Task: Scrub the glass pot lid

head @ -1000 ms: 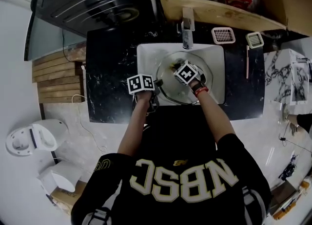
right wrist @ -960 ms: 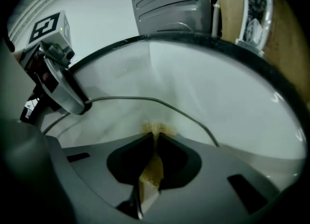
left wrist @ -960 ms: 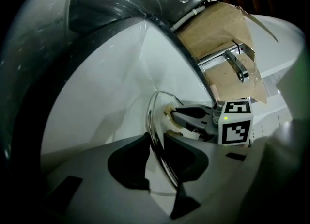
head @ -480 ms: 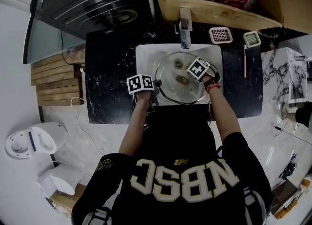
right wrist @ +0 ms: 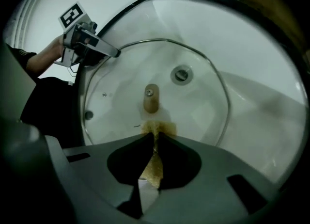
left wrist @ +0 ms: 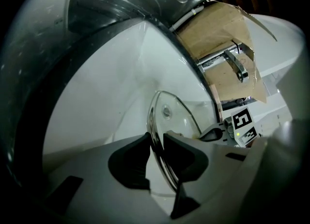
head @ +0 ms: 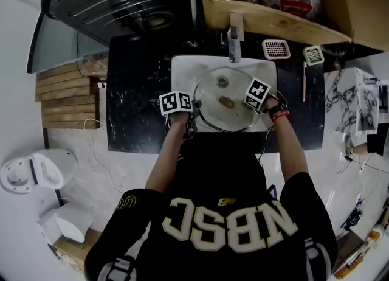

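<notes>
- The glass lid [head: 214, 91] is lying in the white sink [head: 182, 67], which is set into a black tabletop [head: 134, 91]. Its wooden knob [right wrist: 151, 98] faces up.
- The left gripper [left wrist: 156, 143] has its fingers pinched on the lid's metal rim, at the lid's left edge.
- The right gripper [right wrist: 154, 136] has its fingers squeezed tight on a yellowish scrub pad [right wrist: 154, 167]. The pad's tip sits just beside the knob, over the glass.
</notes>
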Demonstrator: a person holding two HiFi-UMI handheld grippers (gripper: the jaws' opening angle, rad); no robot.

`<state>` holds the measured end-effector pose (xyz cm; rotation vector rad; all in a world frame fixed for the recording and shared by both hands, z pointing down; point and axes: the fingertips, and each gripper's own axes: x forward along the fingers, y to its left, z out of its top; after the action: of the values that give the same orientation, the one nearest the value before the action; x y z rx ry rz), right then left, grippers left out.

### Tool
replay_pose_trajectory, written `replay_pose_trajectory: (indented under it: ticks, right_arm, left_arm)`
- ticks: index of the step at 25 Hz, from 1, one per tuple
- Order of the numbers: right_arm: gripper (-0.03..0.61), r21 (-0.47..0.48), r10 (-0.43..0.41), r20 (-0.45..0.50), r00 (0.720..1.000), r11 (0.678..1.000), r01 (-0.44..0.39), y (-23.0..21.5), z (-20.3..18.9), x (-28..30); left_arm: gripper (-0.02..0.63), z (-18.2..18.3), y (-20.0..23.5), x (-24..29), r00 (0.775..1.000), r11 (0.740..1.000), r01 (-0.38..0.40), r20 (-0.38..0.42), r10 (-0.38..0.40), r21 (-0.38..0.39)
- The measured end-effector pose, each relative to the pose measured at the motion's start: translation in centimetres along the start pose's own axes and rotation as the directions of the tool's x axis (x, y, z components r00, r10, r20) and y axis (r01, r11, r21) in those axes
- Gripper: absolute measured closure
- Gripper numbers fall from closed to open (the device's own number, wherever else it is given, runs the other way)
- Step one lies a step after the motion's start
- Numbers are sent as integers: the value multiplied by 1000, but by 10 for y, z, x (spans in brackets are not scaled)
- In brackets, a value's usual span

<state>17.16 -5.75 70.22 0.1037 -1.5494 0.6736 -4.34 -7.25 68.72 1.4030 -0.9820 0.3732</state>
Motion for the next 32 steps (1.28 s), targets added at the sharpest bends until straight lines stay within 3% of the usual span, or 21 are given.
replay_pose_trajectory:
  ticks: [8,17,23,32]
  right_arm:
    - [537,-75,183,30,983,981,-180,67,20,5]
    - [537,-129,267,190,945,961,-245,102,75,9]
    - [537,-137,211,308,928,975,-176,93,122,14]
    - [537,57,17,486,874,997,-52,28,159,14]
  left_arm:
    - [515,1,0,0,1000,1000,-1,-2,1,10]
    - [514,-2,3,1,999,999,-30,-20,30,27]
    - [514,-3,7,1,999,999,-44,-29,45,23]
    - [514,-3,7,1,998,998,-50,-29,51,23]
